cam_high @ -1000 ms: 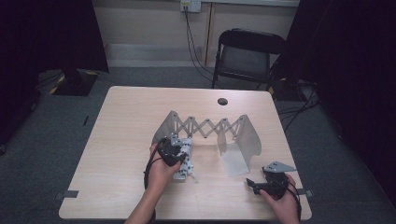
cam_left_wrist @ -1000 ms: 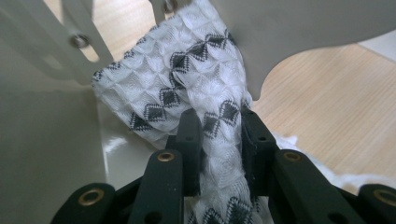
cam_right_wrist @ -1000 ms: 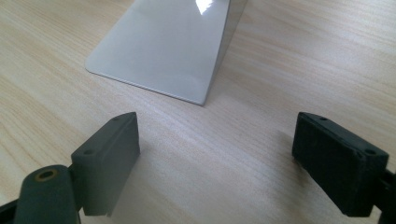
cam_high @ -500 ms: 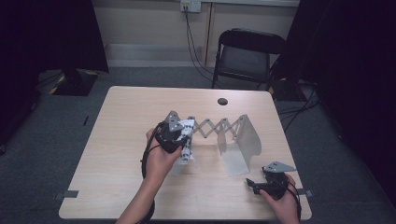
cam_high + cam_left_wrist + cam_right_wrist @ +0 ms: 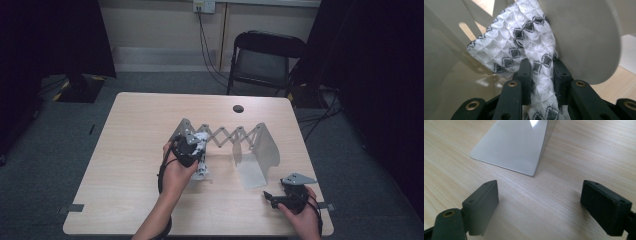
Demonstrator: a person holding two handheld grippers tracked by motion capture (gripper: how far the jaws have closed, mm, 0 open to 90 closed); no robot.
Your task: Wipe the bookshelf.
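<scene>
A metal accordion rack (image 5: 227, 136) stands across the middle of the table, with an upright plate at each end. My left gripper (image 5: 195, 150) is at the rack's left end plate (image 5: 182, 130), shut on a white cloth with black diamonds (image 5: 201, 171) that hangs below it. In the left gripper view the cloth (image 5: 524, 42) runs between the two black fingers (image 5: 525, 72) and drapes up against the pale plate (image 5: 586, 37). My right gripper (image 5: 270, 197) rests near the front right edge, open. Its fingers (image 5: 484, 197) stand wide apart over bare wood, facing the right plate's foot (image 5: 516, 147).
The wooden table (image 5: 130, 150) has a black round grommet (image 5: 238, 108) near its far edge. A black folding chair (image 5: 265, 55) stands behind the table, with cables on the floor and dark curtains at both sides.
My left gripper has lifted the cloth from the table and carried it up and away, against the rack's left end. The right gripper has stayed in place.
</scene>
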